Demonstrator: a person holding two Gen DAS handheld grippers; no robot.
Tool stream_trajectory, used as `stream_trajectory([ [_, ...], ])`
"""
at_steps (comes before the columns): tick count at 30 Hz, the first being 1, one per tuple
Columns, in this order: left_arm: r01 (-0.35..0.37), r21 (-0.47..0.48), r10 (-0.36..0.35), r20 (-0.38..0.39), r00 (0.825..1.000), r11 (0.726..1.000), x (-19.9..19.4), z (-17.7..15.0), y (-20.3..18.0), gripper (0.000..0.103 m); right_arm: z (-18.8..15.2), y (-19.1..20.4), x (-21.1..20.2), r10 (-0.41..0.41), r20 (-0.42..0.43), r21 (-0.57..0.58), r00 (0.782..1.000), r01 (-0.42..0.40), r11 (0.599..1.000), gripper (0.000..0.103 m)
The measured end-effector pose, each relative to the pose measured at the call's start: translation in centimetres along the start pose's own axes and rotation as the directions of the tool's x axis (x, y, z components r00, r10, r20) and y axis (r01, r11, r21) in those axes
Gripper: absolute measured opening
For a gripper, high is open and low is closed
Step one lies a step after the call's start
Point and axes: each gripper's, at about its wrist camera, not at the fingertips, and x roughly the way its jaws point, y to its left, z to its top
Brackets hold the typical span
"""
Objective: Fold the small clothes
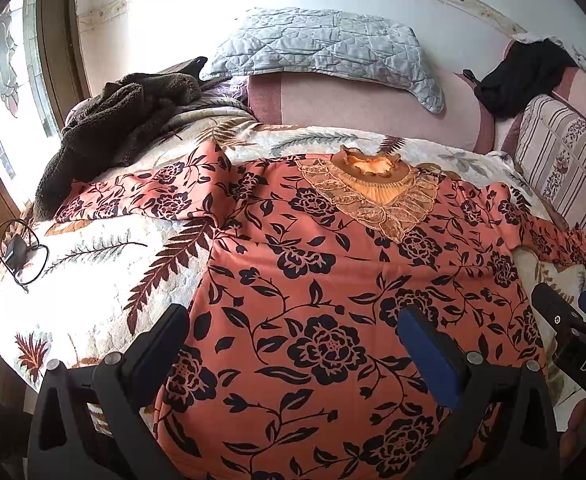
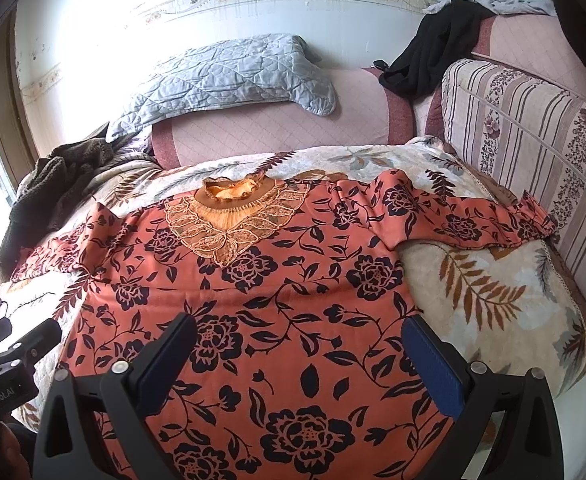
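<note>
Leaf-print quilt (image 1: 93, 264) under smooth, floral orange blouse (image 1: 333, 280)

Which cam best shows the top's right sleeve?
Right wrist: the right sleeve lies fully spread toward the striped cushion. Left wrist squeezes that sleeve into the frame's distorted edge.

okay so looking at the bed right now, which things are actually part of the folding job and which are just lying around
Part of the job:
- orange blouse with black flower print and lace collar, spread flat
- left gripper, open above it
- right gripper, open above it

Just lying about:
- brown fleecy garment
- grey quilted pillow
- black garment on the sofa back
- black charger and cable
</note>
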Motion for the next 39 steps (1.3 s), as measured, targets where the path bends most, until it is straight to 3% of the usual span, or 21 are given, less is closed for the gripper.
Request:
stream_trajectory([
  [10,0.014,0.001,-0.014,-0.004,1.0,1.0,0.9,0.2,0.1,0.103,0.1,-0.1,0.6,0.025,-0.025,0.02,0.999,-0.024,0.999,0.103],
  [13,0.021,0.003,-0.021,-0.018,1.0,1.0,2.5,-0.1,0.4,0.103,-0.1,-2.1,1.6,0.104,-0.037,0.07,0.994,-0.102,0.992,0.103],
  [15,0.021,0.014,-0.02,-0.056,0.998,1.0,4.8,-0.6,0.6,0.103,0.0,-5.6,2.7,0.155,-0.011,0.161,0.988,-0.151,0.975,0.103],
  [16,0.012,0.019,-0.011,-0.075,0.997,1.0,5.9,-1.0,0.7,0.103,0.1,-8.7,3.5,0.203,0.006,0.264,0.979,-0.198,0.944,0.103],
  [18,-0.003,0.024,0.005,-0.108,0.994,1.0,8.1,-1.6,1.0,0.103,0.1,-15.3,5.6,0.254,0.054,0.473,0.966,-0.248,0.845,0.103],
  [21,-0.003,0.03,0.007,-0.131,0.991,1.0,10.3,-2.2,1.1,0.103,-0.8,-25.9,10.8,0.241,0.028,0.739,0.97,-0.182,0.648,0.1],
  [23,-0.003,0.038,0.008,-0.125,0.992,0.999,11.3,-2.2,1.1,0.103,-0.7,-32.2,13.7,0.177,0.02,0.824,0.984,-0.116,0.555,0.091],
  [24,-0.007,0.041,0.012,-0.122,0.992,0.999,11.7,-2.1,1.1,0.103,0.0,-35.0,14.7,0.121,0.062,0.833,0.991,-0.118,0.54,0.09],
  [26,-0.009,0.047,0.014,-0.114,0.993,0.999,12.5,-2.0,1.1,0.103,0.9,-39.6,16.9,0.051,0.06,0.861,0.997,-0.078,0.502,0.079],
  [29,-0.011,0.06,0.019,-0.129,0.991,0.998,13.9,-2.4,1.2,0.103,2.5,-44.0,19.7,0.006,0.08,0.877,0.997,-0.073,0.474,0.075],
  [31,-0.013,0.07,0.024,-0.15,0.988,0.997,14.8,-3.0,1.2,0.103,3.5,-45.0,21.6,-0.01,0.035,0.87,0.999,-0.025,0.493,0.074],
  [33,-0.01,0.073,0.019,-0.123,0.992,0.997,14.7,-3.2,1.3,0.103,4.6,-45.1,22.1,-0.049,0.009,0.859,0.999,0.018,0.511,0.073],
  [34,-0.008,0.074,0.017,-0.124,0.992,0.997,14.7,-3.2,1.3,0.103,5.2,-45.0,22.4,-0.075,-0.041,0.842,0.996,0.075,0.535,0.055],
  [35,-0.003,0.07,0.012,-0.126,0.992,0.998,14.7,-3.1,1.4,0.103,6.4,-44.7,22.3,-0.13,-0.113,0.798,0.985,0.168,0.578,0.02],
  [36,0.004,0.065,0.005,-0.127,0.992,0.998,14.7,-3.0,1.5,0.103,6.9,-44.4,22.0,-0.162,-0.135,0.765,0.977,0.207,0.609,0.019],
  [37,0.009,0.06,-0.002,-0.126,0.992,0.998,14.6,-2.9,1.7,0.103,7.8,-43.8,21.4,-0.181,-0.133,0.738,0.975,0.219,0.638,0.006],
  [39,0.015,0.047,-0.009,-0.118,0.993,0.999,14.3,-2.7,2.2,0.103,10.3,-41.1,19.4,-0.162,-0.04,0.678,0.986,0.146,0.72,0.004],
])
